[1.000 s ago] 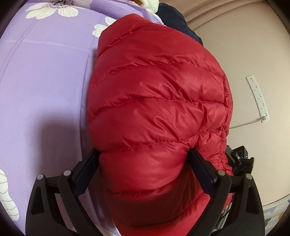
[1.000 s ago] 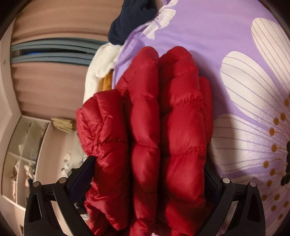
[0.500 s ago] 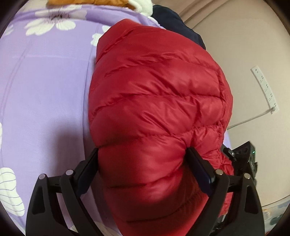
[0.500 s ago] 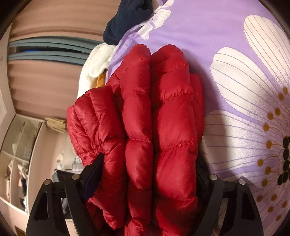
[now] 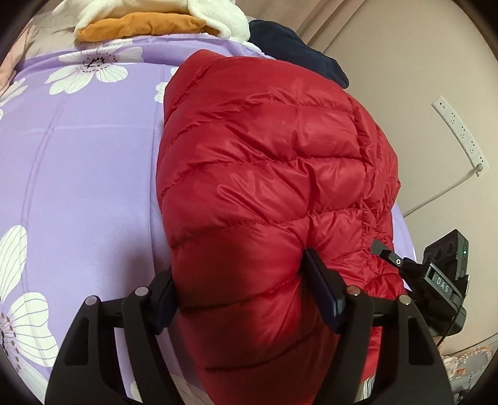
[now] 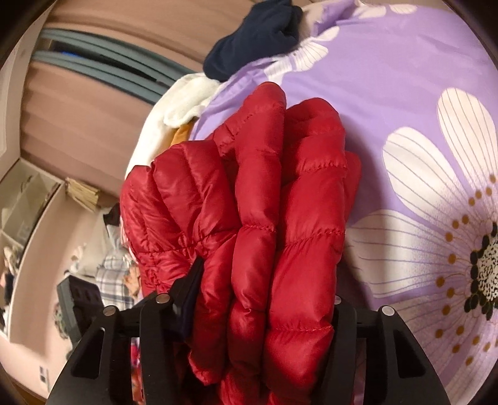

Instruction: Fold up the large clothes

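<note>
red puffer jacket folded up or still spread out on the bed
Folded. The red quilted puffer jacket is bunched into several stacked layers, clamped by the right tool and the left tool above the purple floral bedspread.

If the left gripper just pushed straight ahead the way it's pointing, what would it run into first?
The red puffer jacket itself: the left gripper is already clamped on its bulk, which fills the path ahead. Beyond it, probably the dark navy garment, though depth is unclear.

place: home bedroom | bed: purple quilt [image 5: 87, 174] with white flowers | clothes: red jacket [image 5: 267, 187], navy garment [image 5: 292, 56], white and orange pile [image 5: 155, 18] lying on it | wall: power strip [image 5: 460, 137] with cord | side: curtains [image 6: 93, 124], open shelves [image 6: 28, 199] holding odds and ends
</note>
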